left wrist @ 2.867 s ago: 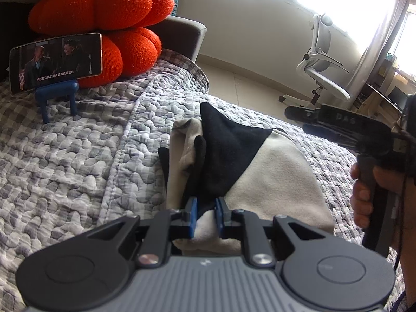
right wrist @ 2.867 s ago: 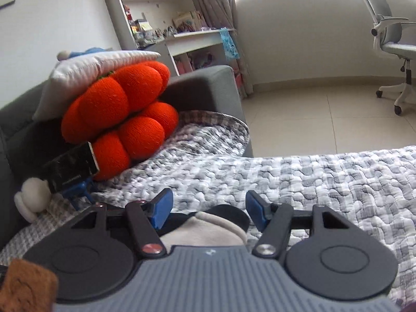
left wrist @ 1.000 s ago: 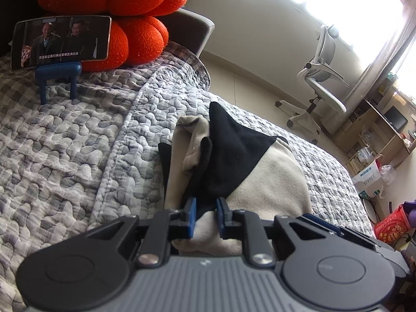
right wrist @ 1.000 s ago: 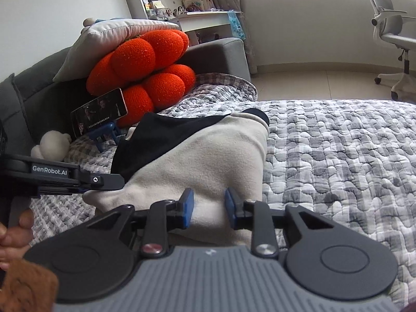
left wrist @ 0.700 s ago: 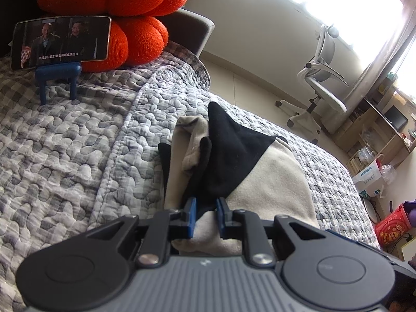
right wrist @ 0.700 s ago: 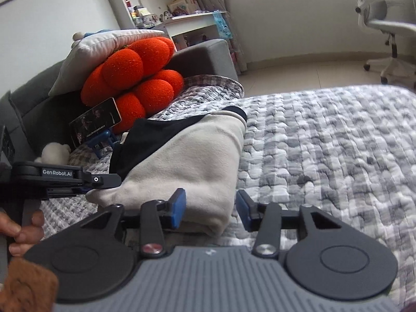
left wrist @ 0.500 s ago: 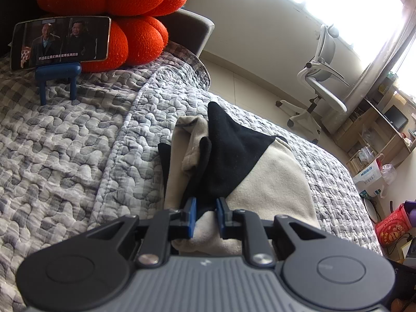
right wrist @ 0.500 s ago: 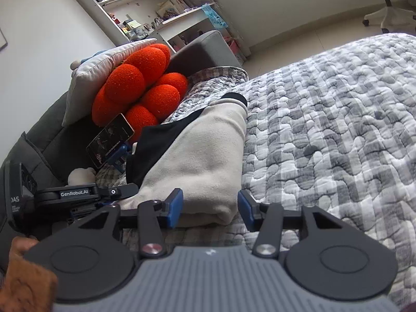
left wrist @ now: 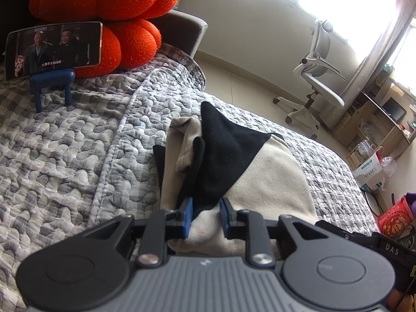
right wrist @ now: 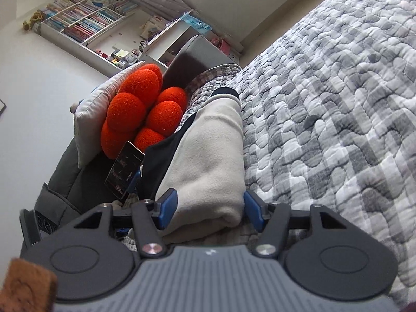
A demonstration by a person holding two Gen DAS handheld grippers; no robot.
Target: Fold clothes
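Observation:
A folded beige and black garment lies on the grey quilted bed cover. My left gripper stands at its near edge, jaws parted a little, with a fold of the cloth between the blue pads but not pinched. In the right wrist view the same garment lies as a long beige fold. My right gripper is open wide, its pads on either side of the fold's near end. The view is tilted.
An orange pumpkin cushion and a phone on a blue stand sit at the bed's head. A white office chair and a shelf stand on the floor to the right. Open quilt lies right of the garment.
My left gripper has opened a little and let go of the cloth edge. My right gripper has opened wide, tilted and come up close to the fold's end.

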